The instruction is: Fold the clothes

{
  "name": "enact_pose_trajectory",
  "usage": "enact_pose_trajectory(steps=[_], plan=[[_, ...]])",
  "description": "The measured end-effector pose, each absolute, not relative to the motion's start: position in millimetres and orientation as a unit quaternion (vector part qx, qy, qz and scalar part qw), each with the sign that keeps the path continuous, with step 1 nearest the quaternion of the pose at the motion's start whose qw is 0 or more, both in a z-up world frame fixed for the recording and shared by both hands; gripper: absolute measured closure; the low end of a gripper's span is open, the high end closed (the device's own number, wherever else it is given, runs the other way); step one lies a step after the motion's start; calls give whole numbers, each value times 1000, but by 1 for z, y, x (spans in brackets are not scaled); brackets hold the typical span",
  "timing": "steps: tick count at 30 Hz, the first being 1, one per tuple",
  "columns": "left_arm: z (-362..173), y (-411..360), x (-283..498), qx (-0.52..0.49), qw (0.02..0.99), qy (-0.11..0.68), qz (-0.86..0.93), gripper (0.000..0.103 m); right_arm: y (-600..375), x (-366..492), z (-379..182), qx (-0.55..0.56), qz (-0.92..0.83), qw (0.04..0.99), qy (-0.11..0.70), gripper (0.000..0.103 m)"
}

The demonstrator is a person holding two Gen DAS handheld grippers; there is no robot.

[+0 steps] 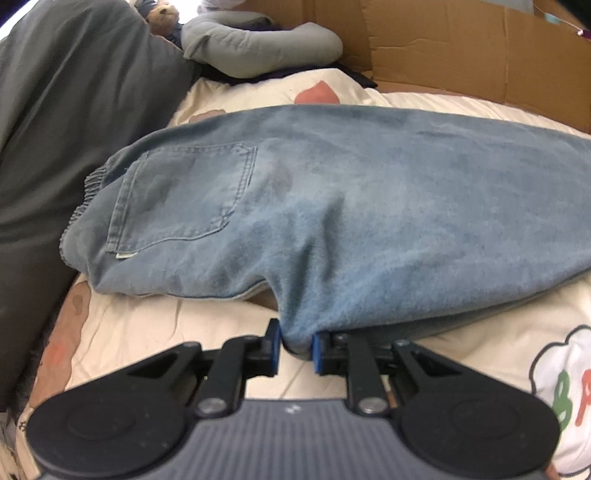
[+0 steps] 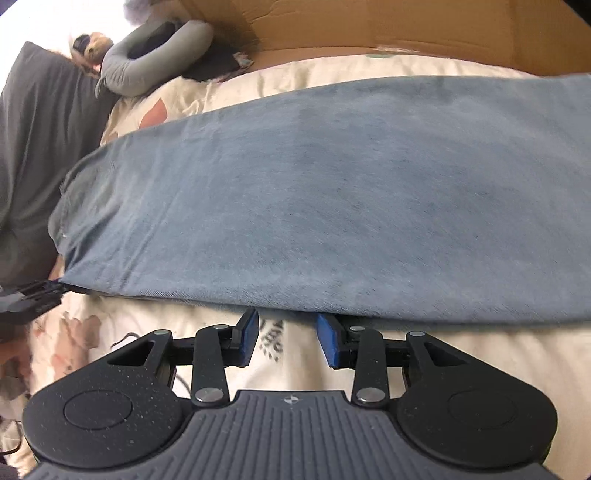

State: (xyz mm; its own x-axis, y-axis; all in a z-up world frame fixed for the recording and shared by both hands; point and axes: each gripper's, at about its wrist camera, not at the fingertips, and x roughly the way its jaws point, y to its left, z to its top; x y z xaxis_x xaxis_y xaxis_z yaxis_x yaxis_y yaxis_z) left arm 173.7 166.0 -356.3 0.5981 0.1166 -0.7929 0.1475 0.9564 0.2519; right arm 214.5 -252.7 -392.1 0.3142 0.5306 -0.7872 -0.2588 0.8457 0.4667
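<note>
Light blue jeans (image 1: 332,203) lie folded lengthwise across a cream bedspread (image 1: 166,332), back pocket up and waistband to the left. My left gripper (image 1: 297,343) is shut on a bunched fold at their near edge, which is drawn toward the camera. In the right wrist view the jeans (image 2: 314,184) stretch across the picture as one long leg. My right gripper (image 2: 286,332) is open, its blue pads (image 2: 249,336) at the near hem with only bedspread showing between them. At that view's left edge, the left gripper (image 2: 33,295) pinches the denim.
A dark grey pillow (image 1: 55,129) fills the left side. A grey neck pillow (image 1: 258,44) and a stuffed toy (image 1: 164,14) lie at the back left. A cardboard sheet (image 1: 461,48) stands along the far edge. The printed bedspread (image 2: 480,354) extends right.
</note>
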Motion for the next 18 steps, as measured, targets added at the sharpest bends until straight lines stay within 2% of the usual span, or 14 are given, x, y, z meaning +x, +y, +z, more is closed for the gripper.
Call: enact_pose_trajectory(steps=[11, 15, 17, 18], plan=[[-349, 167, 159, 156, 874, 459, -29, 82, -316, 206, -384, 195, 175, 810, 525, 60], [-342, 178, 145, 114, 871, 477, -26, 81, -324, 205, -387, 203, 162, 810, 525, 60], [-336, 184, 138, 99, 876, 472, -25, 68, -328, 204, -386, 204, 153, 815, 521, 60], [-333, 186, 136, 90, 878, 469, -23, 66, -331, 203, -385, 205, 147, 817, 518, 60]])
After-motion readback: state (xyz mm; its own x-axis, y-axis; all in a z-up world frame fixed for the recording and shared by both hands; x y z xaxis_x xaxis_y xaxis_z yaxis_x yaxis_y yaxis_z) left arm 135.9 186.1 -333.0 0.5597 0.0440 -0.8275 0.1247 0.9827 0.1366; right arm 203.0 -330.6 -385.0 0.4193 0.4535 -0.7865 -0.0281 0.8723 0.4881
